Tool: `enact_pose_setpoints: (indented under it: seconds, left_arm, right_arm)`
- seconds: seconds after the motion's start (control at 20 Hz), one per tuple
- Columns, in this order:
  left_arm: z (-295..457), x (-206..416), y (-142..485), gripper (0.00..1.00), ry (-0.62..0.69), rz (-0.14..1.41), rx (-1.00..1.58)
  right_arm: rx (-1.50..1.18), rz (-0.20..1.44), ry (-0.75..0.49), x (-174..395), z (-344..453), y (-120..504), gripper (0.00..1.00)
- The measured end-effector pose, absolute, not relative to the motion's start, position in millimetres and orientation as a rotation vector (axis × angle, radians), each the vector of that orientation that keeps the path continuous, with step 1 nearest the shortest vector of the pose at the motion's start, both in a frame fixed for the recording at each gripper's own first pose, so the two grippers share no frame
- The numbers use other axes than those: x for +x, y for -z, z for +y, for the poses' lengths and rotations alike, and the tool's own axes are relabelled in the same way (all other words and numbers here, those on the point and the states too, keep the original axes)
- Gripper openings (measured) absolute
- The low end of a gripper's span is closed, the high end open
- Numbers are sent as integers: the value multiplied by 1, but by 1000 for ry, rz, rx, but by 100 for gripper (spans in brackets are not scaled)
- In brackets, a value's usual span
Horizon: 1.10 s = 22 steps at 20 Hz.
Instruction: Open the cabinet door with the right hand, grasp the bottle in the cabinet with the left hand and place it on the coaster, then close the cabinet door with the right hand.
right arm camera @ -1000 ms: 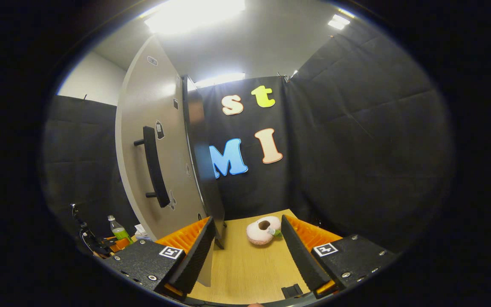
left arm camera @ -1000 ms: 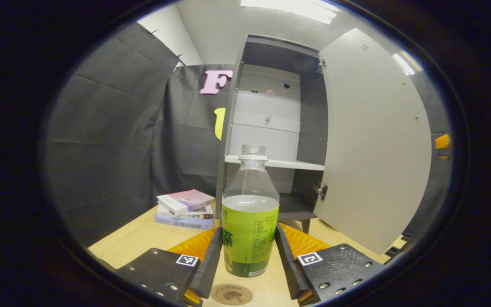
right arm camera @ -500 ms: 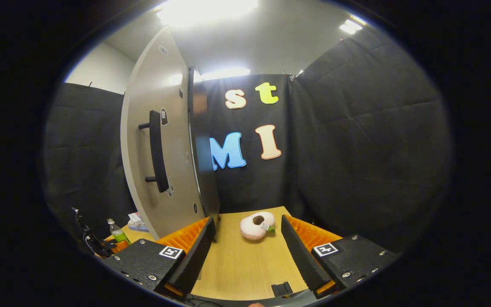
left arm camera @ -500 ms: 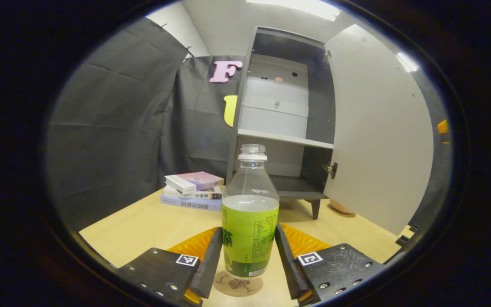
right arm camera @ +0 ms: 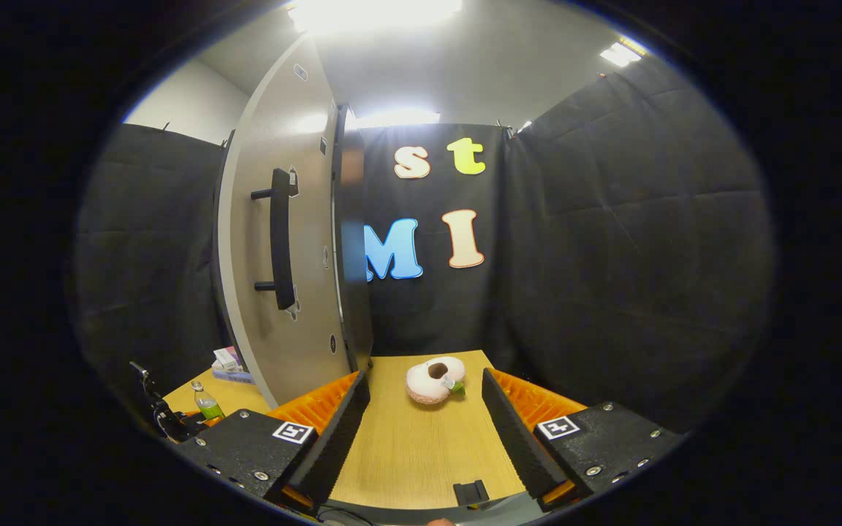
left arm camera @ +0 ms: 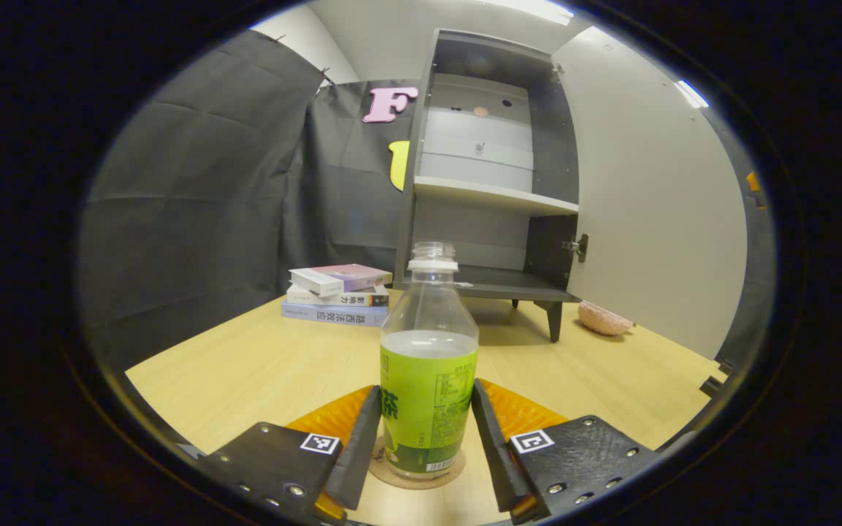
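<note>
Bottle (left arm camera: 429,380) standing upright on the coaster (left arm camera: 416,471), left gripper (left arm camera: 421,438) clamped on it from both sides

Both its fingers press the green label low on the bottle, so it's a firm grip. Right gripper (right arm camera: 425,431) is spread wide with nothing between its fingers, just bare table (right arm camera: 421,460) and a pink donut-shaped toy (right arm camera: 433,380) beyond. Cabinet door (right arm camera: 275,256) hangs open beside it, handle (right arm camera: 281,237) facing this way
</note>
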<state>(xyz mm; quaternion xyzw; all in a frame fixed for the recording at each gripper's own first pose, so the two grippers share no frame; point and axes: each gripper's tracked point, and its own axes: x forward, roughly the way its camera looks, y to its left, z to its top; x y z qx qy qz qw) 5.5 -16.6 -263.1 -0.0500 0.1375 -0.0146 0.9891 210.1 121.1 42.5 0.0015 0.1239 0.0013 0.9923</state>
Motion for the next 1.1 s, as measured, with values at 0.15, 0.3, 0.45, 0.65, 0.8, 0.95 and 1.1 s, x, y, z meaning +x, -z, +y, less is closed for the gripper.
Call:
enact_pose_setpoints:
  seconds: [0.15,0.3,0.45,0.65,0.8,0.95,1.1]
  left_arm:
    - [-14,0,263,69,13,279,-111]
    - [-12,-4,266,70,-12,298,-92]
    - [-16,-5,260,88,-10,303,-71]
    - [-23,-3,250,84,-1,309,-35]
    - [-26,-2,236,80,-9,308,-32]
    - [-27,-2,208,84,-18,285,-26]
    - [-30,-6,179,84,-31,266,-24]
  right_arm:
    - [-10,251,-18,210,122,-43,95]
    - [-7,243,-29,212,125,-44,95]
    - [5,239,-31,214,127,-44,95]
    - [25,235,-42,216,131,-44,95]
    - [37,224,-52,218,132,-45,95]
    - [57,201,-53,222,133,-49,95]
    - [76,171,-52,228,133,-54,95]
